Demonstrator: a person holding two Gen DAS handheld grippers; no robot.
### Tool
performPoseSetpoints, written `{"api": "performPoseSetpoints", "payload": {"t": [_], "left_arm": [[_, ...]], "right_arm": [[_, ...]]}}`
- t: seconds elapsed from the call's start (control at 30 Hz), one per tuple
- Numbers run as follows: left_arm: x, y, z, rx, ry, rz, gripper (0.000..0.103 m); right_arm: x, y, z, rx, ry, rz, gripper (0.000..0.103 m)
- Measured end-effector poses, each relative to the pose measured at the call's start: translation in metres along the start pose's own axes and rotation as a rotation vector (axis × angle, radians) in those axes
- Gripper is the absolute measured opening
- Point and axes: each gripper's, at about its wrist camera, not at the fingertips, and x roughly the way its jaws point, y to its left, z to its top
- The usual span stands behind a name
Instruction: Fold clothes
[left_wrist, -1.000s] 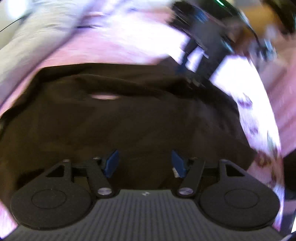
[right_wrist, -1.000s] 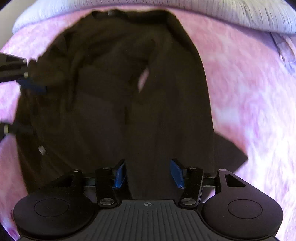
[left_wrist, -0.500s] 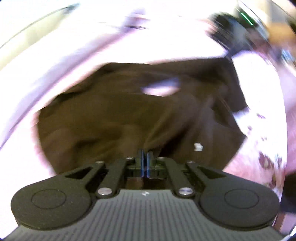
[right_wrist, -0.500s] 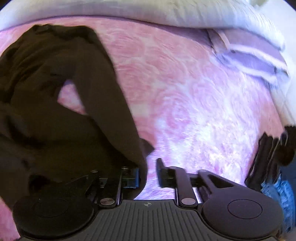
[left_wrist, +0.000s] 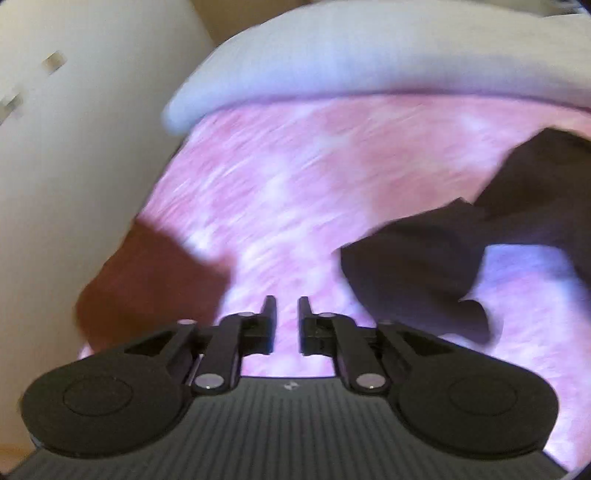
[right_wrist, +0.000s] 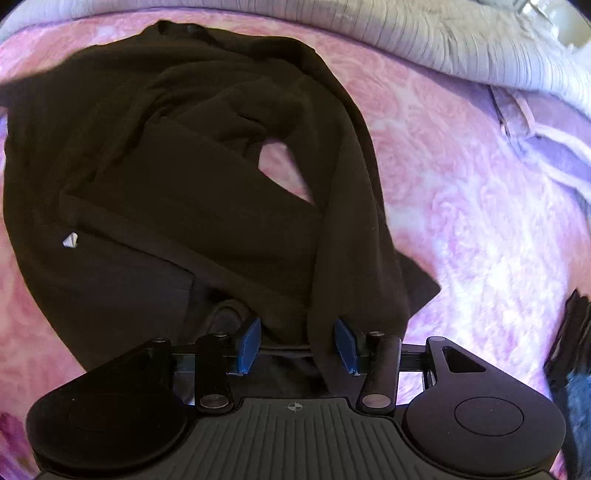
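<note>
Lying rumpled and partly doubled over on the pink patterned bedspread (right_wrist: 461, 177), the dark brown soft knit garment (right_wrist: 177, 177), spreading ahead of the right gripper (right_wrist: 297, 345) and off to the left of its fingers, with one long strip of cloth running down between them. Standing well apart, the blue pads (right_wrist: 248, 345), straddling that strip without pinching it. Showing through a gap in the folds ahead of the fingers, a patch of bedspread; sitting left of the fingers, a small white tag (right_wrist: 69, 240).

Hovering over bare bedspread, the left gripper (left_wrist: 287, 319), its fingers parted by a narrow gap and holding nothing; trailing to the right of them, a blurred corner of the same garment. Possibly a second, rust-coloured cloth (left_wrist: 147, 273) to the left of those fingers, though too smeared by motion to be sure.

Judging from this, likely re-gripping mid-fold. Worth closing the right pads on a single edge rather than a bunched strip, bringing the left fingers to a matching edge, then lifting both evenly and smoothing out that gap before laying the cloth over.
</note>
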Motion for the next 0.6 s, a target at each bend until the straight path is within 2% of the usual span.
{"api": "performPoseSetpoints", "payload": {"t": [0.07,0.13,0.2,0.27,0.37,0.43,0.5,0.6], "left_arm": [[0.003,0.013,-0.011,-0.037,0.031,0.053,0.027],[0.005,0.026,-0.022,-0.074,0.061,0.107,0.029],[0.001,-0.029,-0.023,0.048,0.024,-0.034,0.034],[-0.001,-0.101,-0.017,0.186,-0.03,-0.216,0.041],[-0.01,-0.207,-0.008,0.453,-0.154,-0.438,0.044],[-0.007,-0.262,-0.002,0.581,-0.204,-0.502,0.048],[-0.004,-0.315,0.004,0.704,-0.25,-0.557,0.049],[0.012,-0.341,0.005,0.788,-0.229,-0.561,0.049]], "right_arm": [[-0.001,-0.006,-0.003,0.051,0.011,0.012,0.049],[-0.002,-0.012,-0.005,0.103,0.023,0.023,0.05],[0.0,-0.018,-0.008,0.128,0.029,0.037,0.051],[0.004,-0.026,-0.012,0.148,0.029,0.069,0.052],[0.012,-0.042,-0.015,0.177,0.031,0.102,0.052],[0.016,-0.061,-0.013,0.191,0.037,0.087,0.052],[0.02,-0.077,-0.013,0.202,0.07,0.018,0.052],[0.025,-0.111,-0.028,0.239,0.119,-0.061,0.052]]}}
